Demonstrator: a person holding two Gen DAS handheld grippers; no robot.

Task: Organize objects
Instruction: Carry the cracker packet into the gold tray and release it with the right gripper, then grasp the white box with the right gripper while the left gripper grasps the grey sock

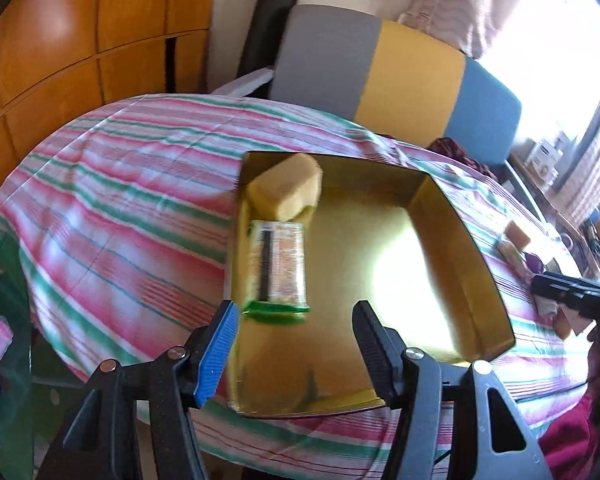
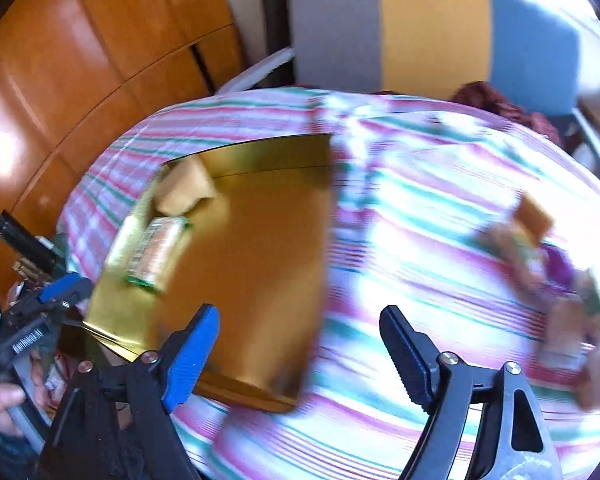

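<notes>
Farthest left, beyond the table edge, stands the wooden cabinet [image 1: 80, 40], glossy and orange. Next comes the striped tablecloth [image 1: 132, 200], pink, green and white, covering the whole table.

My left gripper [image 1: 294, 340] hangs over the near end of the gold box [image 1: 448, 232], its jaws apart with nothing between them; one finger has a blue pad, the other a black one. The box lies open on the cloth. Along its left wall sit two things: a yellow sponge block [image 1: 286, 190] in the far left corner, tilted against the wall, and just in front of it, touching or nearly so, a clear packet with green ends [image 1: 278, 266] lying flat, lengthwise.

My right gripper [image 2: 300, 340] hovers over the right edge of the box and the bare cloth beside it, jaws wide apart and empty. This view is badly smeared.

Further right on the cloth, well apart from the box, lies a loose cluster: a small tan block [image 1: 518, 234], a second packet [image 2: 512, 248] beside it, and something purple [image 2: 558, 264]; the blur keeps me from telling more

Behind the table rises a panel in grey, yellow and blue [image 1: 416, 68]
</notes>
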